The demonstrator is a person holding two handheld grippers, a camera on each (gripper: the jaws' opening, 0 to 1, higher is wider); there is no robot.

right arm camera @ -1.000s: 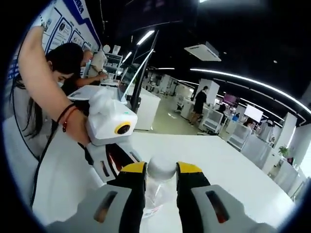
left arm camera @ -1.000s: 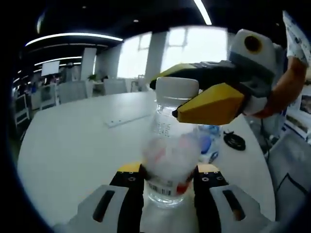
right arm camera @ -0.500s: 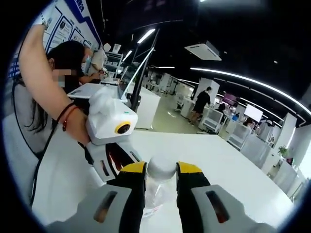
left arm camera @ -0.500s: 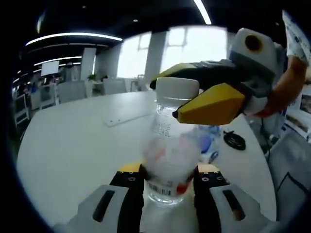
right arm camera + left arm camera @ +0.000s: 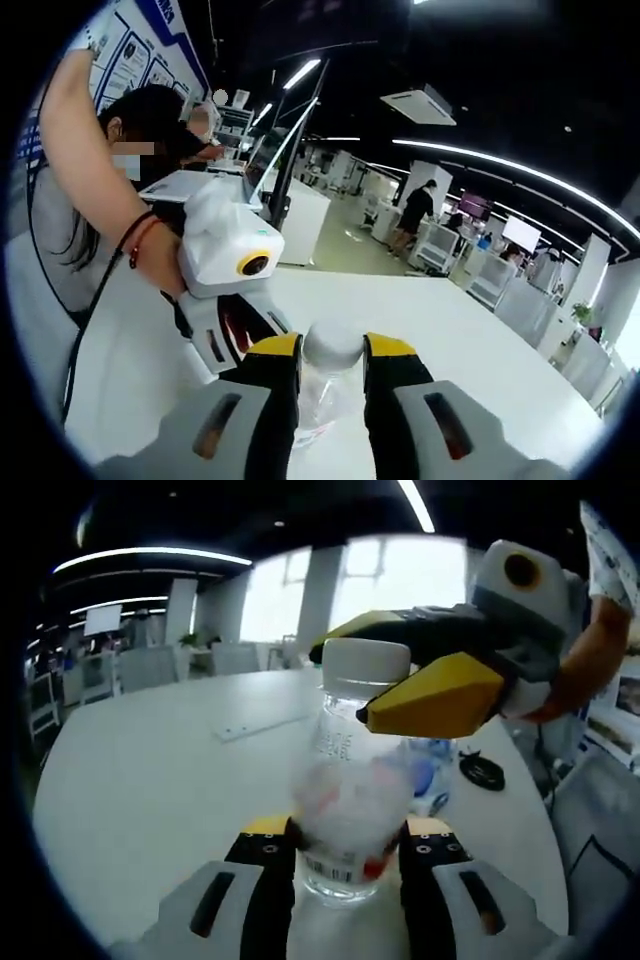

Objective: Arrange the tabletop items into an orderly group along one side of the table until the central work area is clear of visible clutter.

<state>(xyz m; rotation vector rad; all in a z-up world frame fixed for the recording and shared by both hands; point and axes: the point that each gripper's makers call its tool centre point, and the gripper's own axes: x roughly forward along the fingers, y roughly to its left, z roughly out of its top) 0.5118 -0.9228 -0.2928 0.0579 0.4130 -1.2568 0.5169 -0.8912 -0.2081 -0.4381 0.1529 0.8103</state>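
A clear plastic bottle (image 5: 350, 800) with a white cap (image 5: 365, 665) stands on the white table (image 5: 150, 780); crumpled material shows inside it. My left gripper (image 5: 345, 832) is shut on the bottle's lower body, yellow-tipped jaws pressed to both sides. My right gripper (image 5: 345, 682) reaches in from the right, and its yellow jaws clamp the cap. In the right gripper view the cap (image 5: 333, 343) sits between the jaws of my right gripper (image 5: 332, 350), with the bottle body (image 5: 322, 405) below. The left gripper's white body (image 5: 230, 255) stands just to the left there, held by a hand.
A flat white strip (image 5: 265, 725) lies further back on the table. Blue items (image 5: 430, 772) and a black coiled cable (image 5: 483, 770) lie right of the bottle. A person (image 5: 90, 190) stands at the table's left edge beside a monitor (image 5: 285, 150).
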